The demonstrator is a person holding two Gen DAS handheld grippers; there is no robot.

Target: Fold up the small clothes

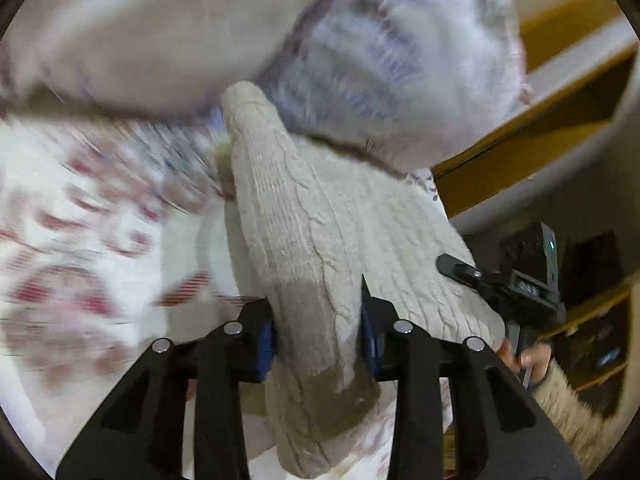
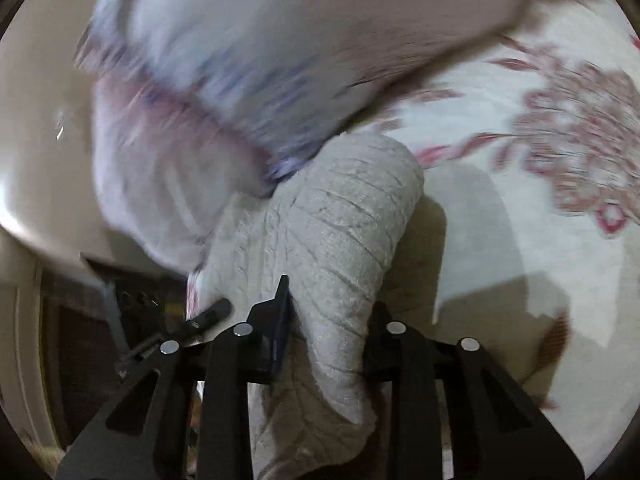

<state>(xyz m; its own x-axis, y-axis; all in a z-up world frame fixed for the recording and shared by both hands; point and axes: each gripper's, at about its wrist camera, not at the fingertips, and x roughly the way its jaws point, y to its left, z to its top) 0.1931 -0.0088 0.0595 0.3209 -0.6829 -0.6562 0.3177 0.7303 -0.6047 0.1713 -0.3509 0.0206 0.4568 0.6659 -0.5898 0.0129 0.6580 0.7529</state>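
Observation:
A cream cable-knit garment hangs stretched between my two grippers over a bed. My left gripper is shut on one bunched edge of it. My right gripper is shut on another bunched edge of the same knit garment. In the left wrist view the right gripper and the hand that holds it show at the right, behind the knit. In the right wrist view a tip of the left gripper shows at the lower left. The far end of the garment lies against a pillow.
A white bedsheet with a red floral print lies under the garment. A large pillow with a blue-and-pink pattern sits just beyond it, blurred. A wooden bed frame and dark shelves are at the right.

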